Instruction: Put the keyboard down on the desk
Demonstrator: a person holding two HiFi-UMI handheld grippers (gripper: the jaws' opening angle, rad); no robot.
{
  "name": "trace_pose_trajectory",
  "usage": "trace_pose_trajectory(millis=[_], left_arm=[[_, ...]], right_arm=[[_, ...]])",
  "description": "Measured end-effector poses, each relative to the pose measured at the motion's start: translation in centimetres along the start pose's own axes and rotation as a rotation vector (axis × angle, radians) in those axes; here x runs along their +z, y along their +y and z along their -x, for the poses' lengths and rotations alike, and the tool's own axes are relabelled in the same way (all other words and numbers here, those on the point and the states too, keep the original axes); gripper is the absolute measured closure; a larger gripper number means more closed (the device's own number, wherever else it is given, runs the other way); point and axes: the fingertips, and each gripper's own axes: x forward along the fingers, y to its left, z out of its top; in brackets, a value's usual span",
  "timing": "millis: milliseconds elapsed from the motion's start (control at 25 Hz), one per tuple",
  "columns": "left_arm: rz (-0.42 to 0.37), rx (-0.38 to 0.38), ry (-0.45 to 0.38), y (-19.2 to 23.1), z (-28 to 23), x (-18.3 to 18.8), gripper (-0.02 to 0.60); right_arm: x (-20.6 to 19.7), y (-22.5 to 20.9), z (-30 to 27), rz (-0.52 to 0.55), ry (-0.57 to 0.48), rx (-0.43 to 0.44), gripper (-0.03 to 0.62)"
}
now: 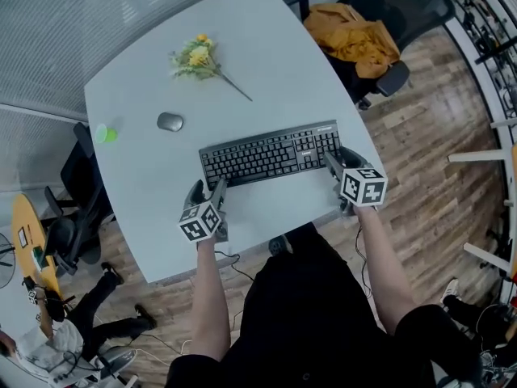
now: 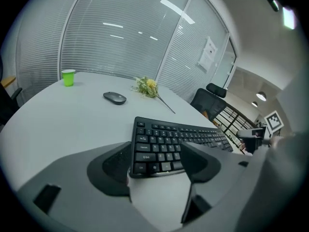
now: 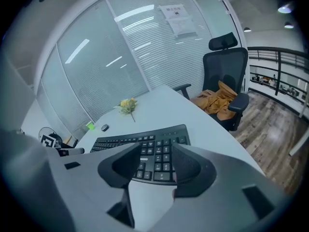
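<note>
Keyboard (image 1: 271, 153) lies flat on the bench (image 1: 283, 47) near its front edge, with a mouse (image 1: 170, 121) well beyond it. Left tongs (image 1: 208, 189) gape wide at its left front corner and right tongs (image 1: 343, 162) gape wide at its right end, neither clamped on anything.

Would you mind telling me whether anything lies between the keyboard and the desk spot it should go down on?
Nothing visible does. The desk around the keyboard is bare; the mouse, the flowers and the green cup lie farther back, apart from it.
</note>
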Motion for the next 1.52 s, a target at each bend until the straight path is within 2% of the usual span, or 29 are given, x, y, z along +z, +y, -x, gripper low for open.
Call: trace_pose_trajectory(millis=[400, 560, 760, 920, 1160, 1440, 1520], left_arm=[[-0.082, -0.100, -0.132, -4.6, 8.8, -0.7, 0.268], [-0.140, -0.133, -0.182, -6.7, 12.5, -0.5, 0.269], [-0.161, -0.180, -0.266, -9.4, 17.2, -0.2, 0.282], [-0.217, -0.214, -0.319, -11.5, 20.5, 0.4, 0.306], [-0.254, -0.236, -0.390, -13.3, 24.8, 1.7, 0.358], [-0.311, -0.249, -0.428, -14.6, 27.1, 2.9, 0.471], [-0.311, -0.264, -0.427, -14.7, 26.9, 3.0, 0.524]], right_arm=[[-2.9, 9.5, 7.5, 0.094, -0.089, 0.080, 0.406], [-3.8, 12.9, 11.1, 0.115, -0.137, 0.099, 0.417], [-4.4, 16.9, 15.7, 0.139, -0.205, 0.132, 0.434], [-4.2, 19.4, 18.4, 0.171, -0.258, 0.148, 0.454], [-3.9, 23.8, 22.1, 0.217, -0.328, 0.218, 0.499], [-3.0, 25.8, 24.0, 0.256, -0.369, 0.226, 0.520], [-2.4, 25.8, 24.3, 0.262, -0.380, 0.220, 0.525]])
